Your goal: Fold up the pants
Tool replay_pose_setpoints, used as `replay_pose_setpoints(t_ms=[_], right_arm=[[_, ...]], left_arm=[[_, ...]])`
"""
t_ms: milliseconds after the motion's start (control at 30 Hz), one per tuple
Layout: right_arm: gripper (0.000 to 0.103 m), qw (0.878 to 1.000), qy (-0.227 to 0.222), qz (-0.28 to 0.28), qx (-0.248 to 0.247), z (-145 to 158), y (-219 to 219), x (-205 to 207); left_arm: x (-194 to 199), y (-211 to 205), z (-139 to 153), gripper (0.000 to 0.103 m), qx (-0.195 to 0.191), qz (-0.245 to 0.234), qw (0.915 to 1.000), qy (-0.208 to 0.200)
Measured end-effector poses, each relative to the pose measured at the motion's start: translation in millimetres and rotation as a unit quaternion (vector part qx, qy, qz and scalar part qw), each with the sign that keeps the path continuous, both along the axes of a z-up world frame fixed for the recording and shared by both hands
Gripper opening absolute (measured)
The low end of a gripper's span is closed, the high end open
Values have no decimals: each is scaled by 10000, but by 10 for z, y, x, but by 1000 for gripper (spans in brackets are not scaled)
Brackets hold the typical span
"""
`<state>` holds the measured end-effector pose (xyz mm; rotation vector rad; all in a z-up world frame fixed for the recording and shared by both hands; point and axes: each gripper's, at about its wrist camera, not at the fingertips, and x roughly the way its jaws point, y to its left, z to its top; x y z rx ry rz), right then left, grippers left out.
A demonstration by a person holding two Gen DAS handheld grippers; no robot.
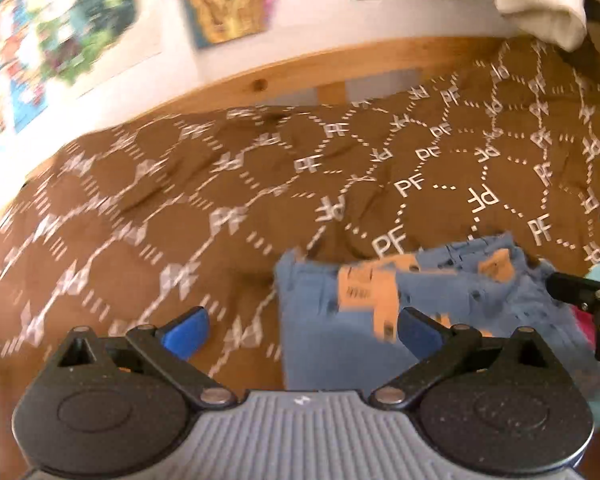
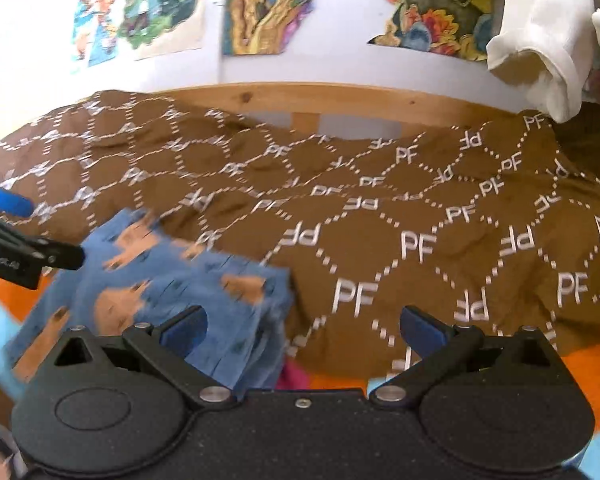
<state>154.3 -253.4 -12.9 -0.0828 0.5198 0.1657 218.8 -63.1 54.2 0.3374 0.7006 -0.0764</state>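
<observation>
The blue pants with orange patches [image 1: 340,320] lie bunched and folded on the brown bedspread [image 1: 180,208]. In the left wrist view they sit just right of centre, under my left gripper's right finger. My left gripper [image 1: 302,330] is open and empty above the pants' left edge. In the right wrist view the pants [image 2: 160,280] lie lower left, under the left finger. My right gripper [image 2: 302,330] is open and empty over their right edge. Each gripper shows at the edge of the other's view: the right one [image 1: 588,300], the left one [image 2: 16,240].
The brown bedspread with white "PF" print [image 2: 420,220] covers the bed. A wooden bed rail [image 2: 300,100] runs along the back below a white wall with posters [image 2: 268,8]. White cloth [image 2: 540,52] hangs at upper right. Orange fabric [image 2: 588,368] and pink fabric [image 2: 294,376] lie near the front.
</observation>
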Motion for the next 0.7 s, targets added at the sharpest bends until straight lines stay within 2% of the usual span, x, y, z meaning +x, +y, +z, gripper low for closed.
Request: replay_pose_setpoints(t_ms=[67,133,200,267,433,500,600,700], right_arm=[[102,9995,248,-26,-189,-86,40,177],[102,9984,375,-40,-421,-210,33,231],[102,9977,463,-65,-490,-296,-44,212],[102,9979,566,-69,-291,-332,-145,198],[102,9982,502,-74,-327,-300,-113,140],[102,9991,375,-50,-177,-212,-122,60],[102,9997,222,62,84,-73,-111,-102],[102,9985,428,296,140,-58,-48,-178]], left_arm=[[235,-83,-159,103,281,37,9996,61],[432,-97,-345,103,437,271,9985,185],[498,-64,-434,103,358,378,9986,86],[534,-45,-465,103,323,537,9980,51],[564,-24,-396,103,233,659,9975,140],[529,9,-305,102,87,682,9976,124],[359,28,-153,102,-176,665,9975,142],[100,31,-101,103,-439,610,9969,249]])
